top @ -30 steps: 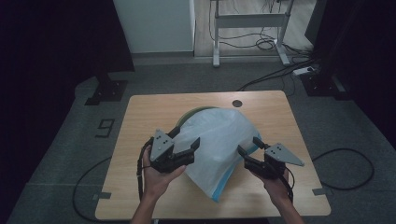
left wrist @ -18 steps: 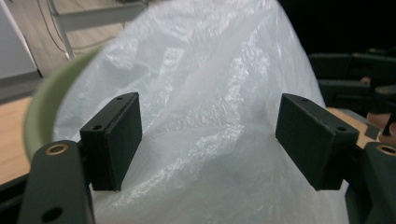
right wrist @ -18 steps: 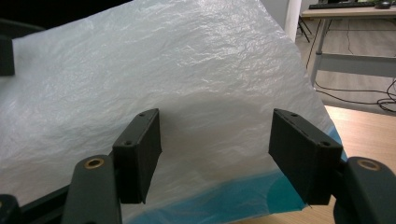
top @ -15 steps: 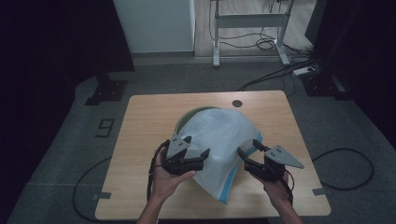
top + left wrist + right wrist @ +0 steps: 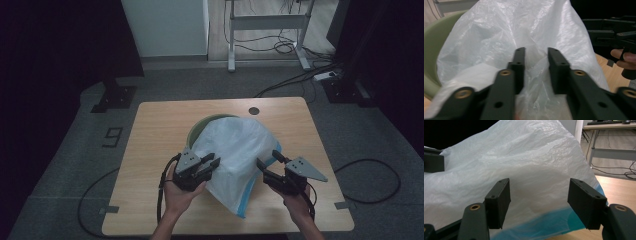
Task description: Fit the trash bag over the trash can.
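High view: white plastic bag (image 5: 239,155) draped over green bin (image 5: 199,129) mid-worktop (image 5: 150,145); bin mostly hidden, far-left rim showing. Left tongs (image 5: 206,167) at bag's near-left edge, right tongs (image 5: 267,166) near its right.

Left gripper view: jaws part-spread, bag film between; grip unclear.

Right gripper view: jaws wide apart, bag's blue hem (image 5: 554,221) beyond them.

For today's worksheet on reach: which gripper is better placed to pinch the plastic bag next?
Probably the left gripper: its narrowly parted jaws already have folds of the plastic bag between them. The right gripper is wide open beside the bag.
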A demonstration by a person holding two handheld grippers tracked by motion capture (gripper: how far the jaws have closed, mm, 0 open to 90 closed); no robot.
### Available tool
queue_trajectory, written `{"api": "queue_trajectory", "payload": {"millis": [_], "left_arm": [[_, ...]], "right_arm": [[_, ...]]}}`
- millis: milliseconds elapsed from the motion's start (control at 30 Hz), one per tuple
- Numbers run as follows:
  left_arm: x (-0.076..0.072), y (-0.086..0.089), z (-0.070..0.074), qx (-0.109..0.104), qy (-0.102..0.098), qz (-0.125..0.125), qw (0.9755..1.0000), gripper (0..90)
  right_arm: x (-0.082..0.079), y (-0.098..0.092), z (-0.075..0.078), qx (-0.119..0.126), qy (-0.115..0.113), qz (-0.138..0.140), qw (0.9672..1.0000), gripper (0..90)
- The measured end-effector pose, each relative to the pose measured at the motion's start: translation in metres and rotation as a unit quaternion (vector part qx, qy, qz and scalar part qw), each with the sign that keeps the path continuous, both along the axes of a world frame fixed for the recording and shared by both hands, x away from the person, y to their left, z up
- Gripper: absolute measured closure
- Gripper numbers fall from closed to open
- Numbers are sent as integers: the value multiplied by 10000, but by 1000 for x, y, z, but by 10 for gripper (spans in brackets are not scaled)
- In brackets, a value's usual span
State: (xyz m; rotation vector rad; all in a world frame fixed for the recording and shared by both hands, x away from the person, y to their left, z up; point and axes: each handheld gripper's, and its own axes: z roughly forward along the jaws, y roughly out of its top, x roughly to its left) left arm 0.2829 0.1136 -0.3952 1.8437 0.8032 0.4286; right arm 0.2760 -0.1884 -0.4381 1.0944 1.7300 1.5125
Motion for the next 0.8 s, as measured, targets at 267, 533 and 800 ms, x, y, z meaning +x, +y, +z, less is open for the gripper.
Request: {"api": "queue_trajectory", "payload": {"millis": [267,533,800], "left_arm": [[-2,14,8,-590,-176,153,9980,874],[-7,42,18,-1160,-370,550,9910,895],[-3,71,16,-1562,-285,901,9832,896]], "right_arm": [[-6,-5,0,79,-64,-8,9999,339],[-17,-8,-4,152,-102,121,9998,327],[-21,1,-14,164,-103,291,9994,319]]}}
